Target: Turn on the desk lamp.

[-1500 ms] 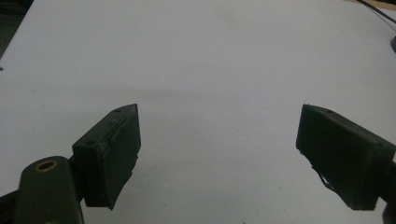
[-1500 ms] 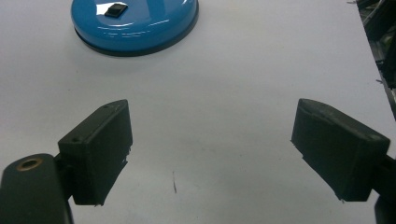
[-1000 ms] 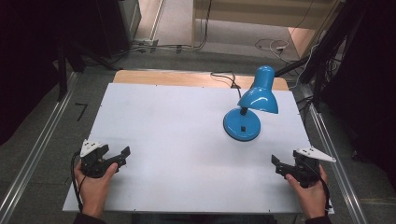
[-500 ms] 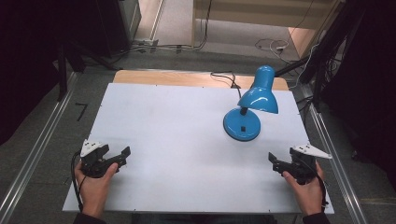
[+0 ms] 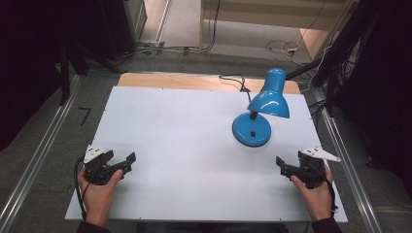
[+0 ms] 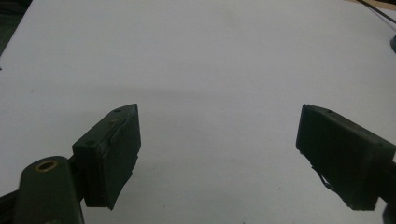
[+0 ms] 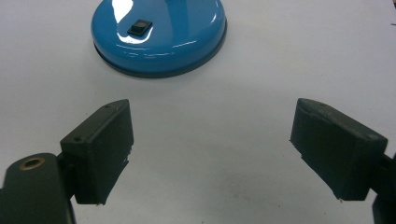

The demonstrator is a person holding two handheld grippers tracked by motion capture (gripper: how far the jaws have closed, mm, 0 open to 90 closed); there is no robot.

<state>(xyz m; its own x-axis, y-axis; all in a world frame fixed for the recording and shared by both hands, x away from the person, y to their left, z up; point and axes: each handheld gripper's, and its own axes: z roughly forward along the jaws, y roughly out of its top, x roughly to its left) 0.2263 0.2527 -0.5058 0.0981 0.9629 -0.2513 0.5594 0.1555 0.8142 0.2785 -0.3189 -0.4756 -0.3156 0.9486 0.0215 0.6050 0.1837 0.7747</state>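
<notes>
Presently the person is sitting at the near edge of a white table [image 5: 194, 126], holding a two-jaw gripper in each hand. Left gripper [image 5: 127, 160] is resting near the table's front left corner, held by the left hand [image 5: 97, 187]; its jaws are standing wide apart with bare white surface between them, as the left gripper view is showing [image 6: 219, 154]. A grey three-cornered plate is sitting on top of it and a black cable is trailing down past the wrist.

Right gripper [image 5: 281, 164] is lying near the front right corner in the right hand [image 5: 316, 191], jaws pointing toward the table's middle and likewise spread wide, clamping nothing [image 7: 210, 149].

A blue desk lamp [image 5: 260, 109] is standing upright on the right rear part of the table, well apart from the left gripper and nearer to the right one. Its round base [image 7: 159, 32] is lying flat on the surface, ahead of the right gripper's jaws and somewhat to their left in the right gripper view, not touching them. A small black switch [image 7: 140, 27] is showing on top of the base. The shade [image 5: 269, 101] is tilting down over the base's far right side, and a black cord [image 5: 233, 80] is running off the rear edge of the table.
</notes>
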